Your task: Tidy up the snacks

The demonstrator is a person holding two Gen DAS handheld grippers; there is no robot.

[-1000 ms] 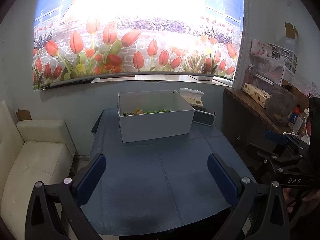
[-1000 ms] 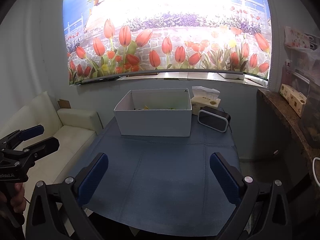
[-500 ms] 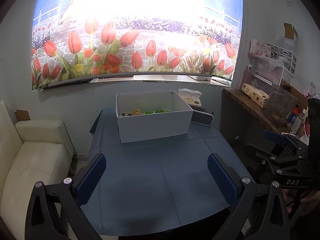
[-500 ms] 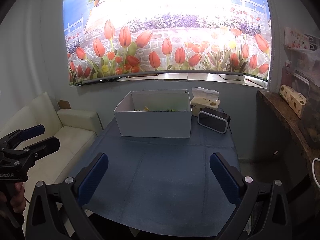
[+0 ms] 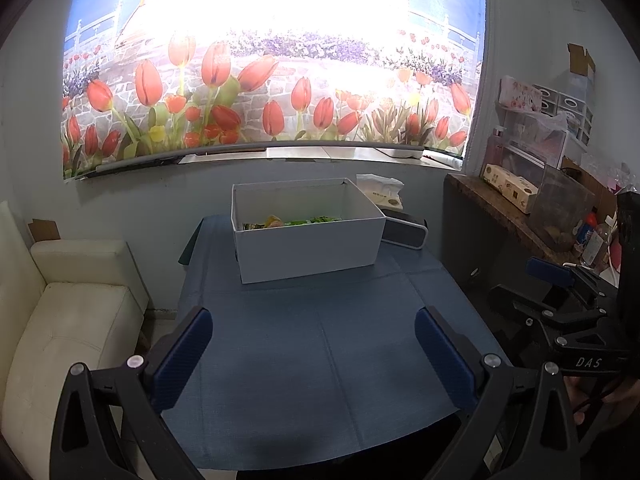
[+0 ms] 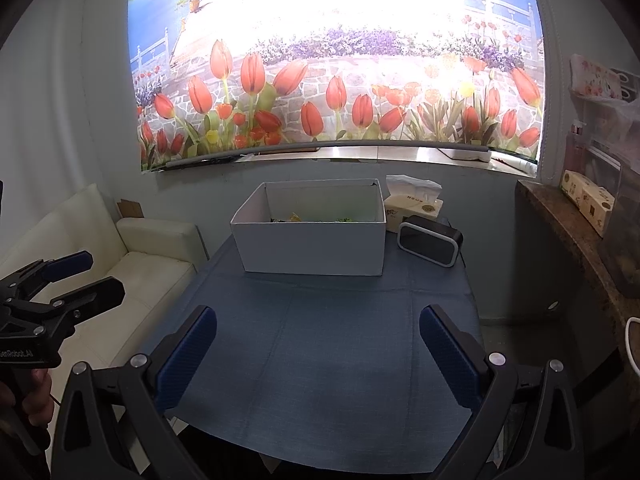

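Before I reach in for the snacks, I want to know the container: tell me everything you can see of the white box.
The white box is rectangular, open-topped, with plain matte walls that look like cardboard. It stands upright at the far end of the blue cloth, near the wall. Yellow and green packets lie low inside. A black speaker sits just right of it, a tissue box behind that corner.

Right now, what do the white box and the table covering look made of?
White box: likely matte cardboard or paperboard, going by its thin flat walls, crisp edges and lack of shine. Table covering: probably thin blue fabric or non-woven sheet, showing fold creases and a fine weave-like texture.
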